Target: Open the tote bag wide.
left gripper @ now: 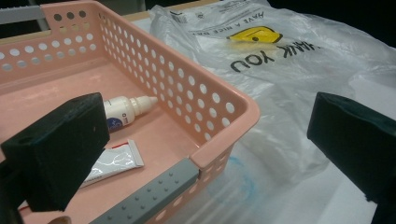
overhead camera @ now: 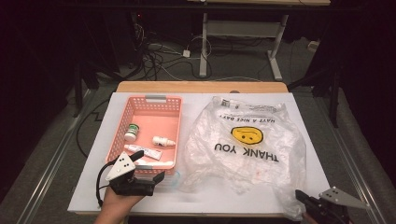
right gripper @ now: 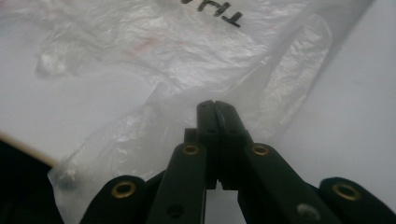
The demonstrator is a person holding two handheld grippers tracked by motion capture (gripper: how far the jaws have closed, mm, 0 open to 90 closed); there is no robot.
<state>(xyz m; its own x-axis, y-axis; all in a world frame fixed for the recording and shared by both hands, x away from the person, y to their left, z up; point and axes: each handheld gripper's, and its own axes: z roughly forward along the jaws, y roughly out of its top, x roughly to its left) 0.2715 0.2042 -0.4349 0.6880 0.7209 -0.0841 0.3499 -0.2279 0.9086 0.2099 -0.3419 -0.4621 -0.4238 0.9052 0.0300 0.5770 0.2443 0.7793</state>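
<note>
Right hand-held gripper (right gripper: 215, 106), clenched on the bag's (overhead camera: 247, 144) near corner at the bench (overhead camera: 140, 198) edge. Left hand-held gripper (left gripper: 205, 140), released, straddles the basket (left gripper: 224, 116) corner. Risk: thin film may slip or tear under pull.

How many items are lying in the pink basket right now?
4, possibly more hidden under the left gripper: green-capped jar at the left wall, dropper bottle mid-basket, tube below it, white piece along the near wall of the pink basket.
</note>
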